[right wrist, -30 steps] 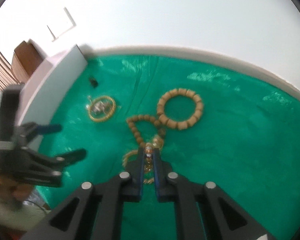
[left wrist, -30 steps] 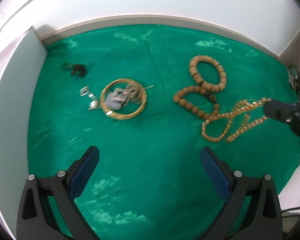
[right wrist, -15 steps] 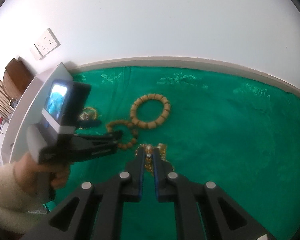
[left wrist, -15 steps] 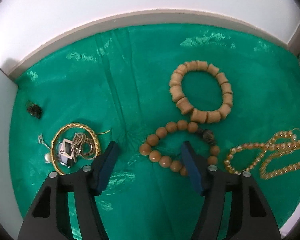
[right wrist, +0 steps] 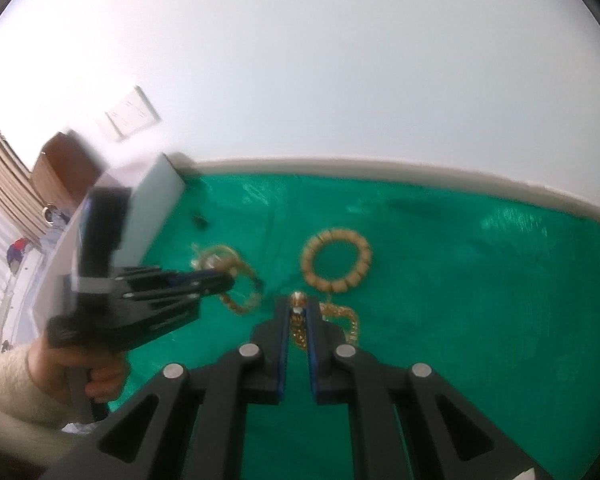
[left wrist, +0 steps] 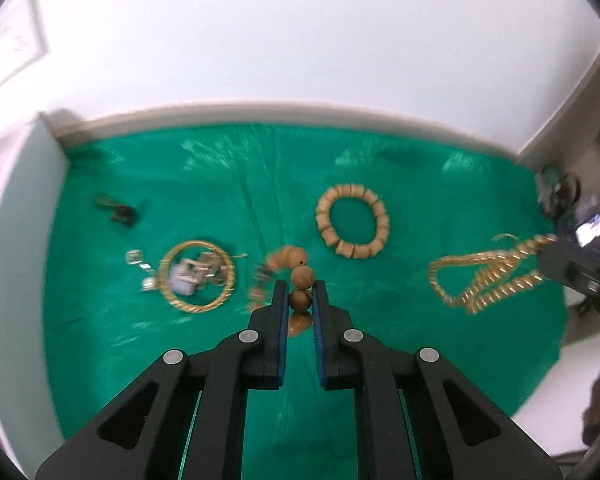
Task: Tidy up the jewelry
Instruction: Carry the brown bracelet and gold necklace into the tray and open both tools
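My left gripper (left wrist: 300, 292) is closing, its pads pressing on a round brown bead of the round-bead bracelet (left wrist: 303, 276). The rest of that bracelet trails down to the left, blurred. My right gripper (right wrist: 298, 308) is shut on the gold chain necklace (right wrist: 346, 320), which hangs from its tips onto the green cloth (right wrist: 460, 320). In the left wrist view the gold chain necklace (left wrist: 484, 280) stretches to my right gripper (left wrist: 572, 272) at the right edge. A wooden barrel-bead bracelet (left wrist: 342, 249) lies flat between the two grippers.
A gold bangle (left wrist: 192, 307) with small silver pieces (left wrist: 188, 278) inside it lies at the left, small earrings (left wrist: 136, 258) beside it. A dark small item (left wrist: 118, 210) sits farther back. A white panel (left wrist: 20, 220) borders the cloth's left side. A person's hand (right wrist: 100, 376) holds the left gripper.
The left gripper came down around the round-bead bracelet, closed on a bead and rose with it. The right gripper rose, still holding the gold chain.
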